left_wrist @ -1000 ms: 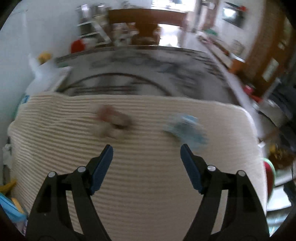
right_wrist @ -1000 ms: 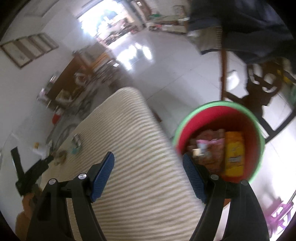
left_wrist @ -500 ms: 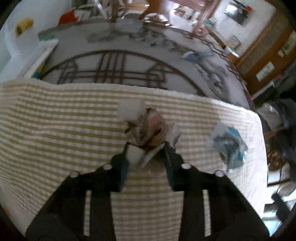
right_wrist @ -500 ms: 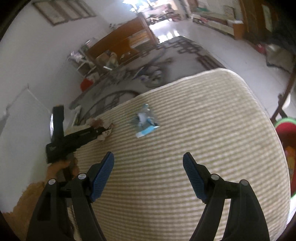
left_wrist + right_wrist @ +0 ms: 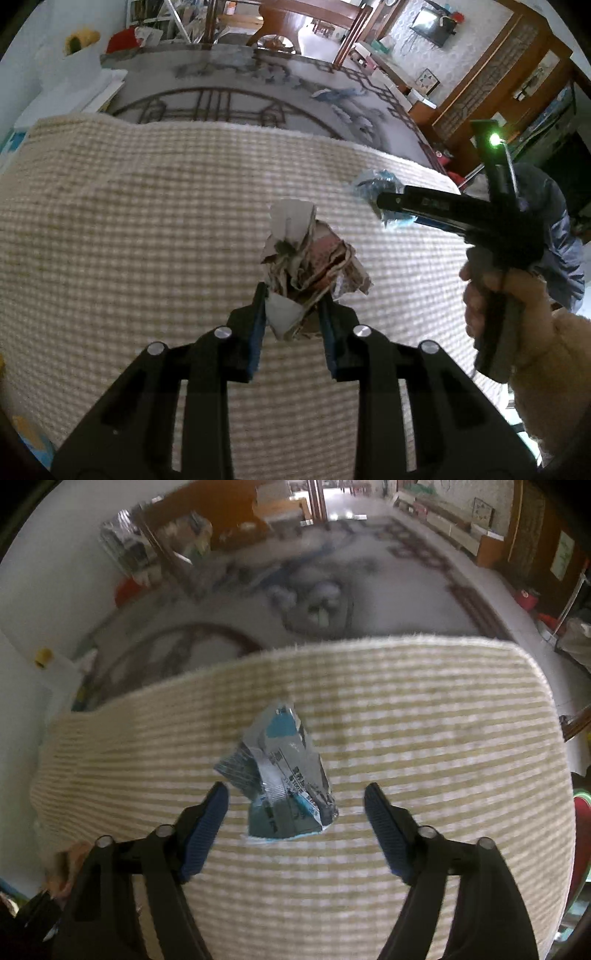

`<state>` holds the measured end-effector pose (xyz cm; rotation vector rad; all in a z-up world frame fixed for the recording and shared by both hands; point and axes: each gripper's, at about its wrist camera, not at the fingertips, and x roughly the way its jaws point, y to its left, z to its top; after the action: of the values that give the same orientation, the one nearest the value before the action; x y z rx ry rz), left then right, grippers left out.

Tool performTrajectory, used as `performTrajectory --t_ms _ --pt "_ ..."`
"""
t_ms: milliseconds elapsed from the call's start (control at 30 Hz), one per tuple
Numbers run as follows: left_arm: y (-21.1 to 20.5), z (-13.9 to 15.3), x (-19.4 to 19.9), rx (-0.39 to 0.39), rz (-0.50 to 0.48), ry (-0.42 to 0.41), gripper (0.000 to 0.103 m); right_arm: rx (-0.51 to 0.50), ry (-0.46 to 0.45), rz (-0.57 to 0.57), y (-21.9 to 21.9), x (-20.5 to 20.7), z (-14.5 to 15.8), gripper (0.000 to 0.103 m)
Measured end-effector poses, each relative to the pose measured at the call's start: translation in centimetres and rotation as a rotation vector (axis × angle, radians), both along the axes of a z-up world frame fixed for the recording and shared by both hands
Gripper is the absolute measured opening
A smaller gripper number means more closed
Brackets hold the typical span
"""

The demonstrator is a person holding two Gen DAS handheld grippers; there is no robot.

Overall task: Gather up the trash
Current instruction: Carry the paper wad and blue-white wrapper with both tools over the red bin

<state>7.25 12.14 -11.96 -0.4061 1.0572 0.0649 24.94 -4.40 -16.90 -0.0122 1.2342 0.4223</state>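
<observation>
My left gripper [image 5: 291, 295] is shut on a crumpled brown and white paper wad [image 5: 306, 258], held just above the beige striped cloth [image 5: 129, 221]. My right gripper [image 5: 297, 794] is open, its jaws on either side of a crumpled blue and silver wrapper [image 5: 284, 775] that lies on the cloth [image 5: 424, 720]. In the left wrist view the right gripper [image 5: 384, 208] reaches in from the right over the same wrapper [image 5: 373, 184].
A red bin with a green rim [image 5: 580, 830] shows at the right edge of the right wrist view. Beyond the cloth's far edge lie a patterned grey rug [image 5: 229, 99], wooden furniture [image 5: 314, 14] and clutter along the left wall.
My left gripper closed on the paper wad and lifted it slightly. My right gripper swung from the red bin to the blue wrapper and now straddles it, still open.
</observation>
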Motion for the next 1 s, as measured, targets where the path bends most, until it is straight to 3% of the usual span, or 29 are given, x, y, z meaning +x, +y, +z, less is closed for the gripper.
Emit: performTrajectory --t_ms 133,467,733,1000 --pt "0.4 -0.6 -0.9 -0.015 0.014 0.015 0.026 0.061 -0.048 0.005 -0.9 -1.8 1.4 0.035" --pt "-1.5 0.2 -0.7 -0.012 -0.013 -0.019 0.026 0.136 -0.097 0.035 -5.8 -8.6 6.6 0.034" --pt "-4.0 3.0 -0.7 0.011 -0.048 -0.095 0.026 0.162 -0.108 -0.089 -10.1 -15.2 7.6 0.034" --pt "-6.7 5.2 -1.3 0.025 -0.089 -0.145 0.026 0.163 -0.162 -0.161 -13.5 -16.8 9.0 0.034"
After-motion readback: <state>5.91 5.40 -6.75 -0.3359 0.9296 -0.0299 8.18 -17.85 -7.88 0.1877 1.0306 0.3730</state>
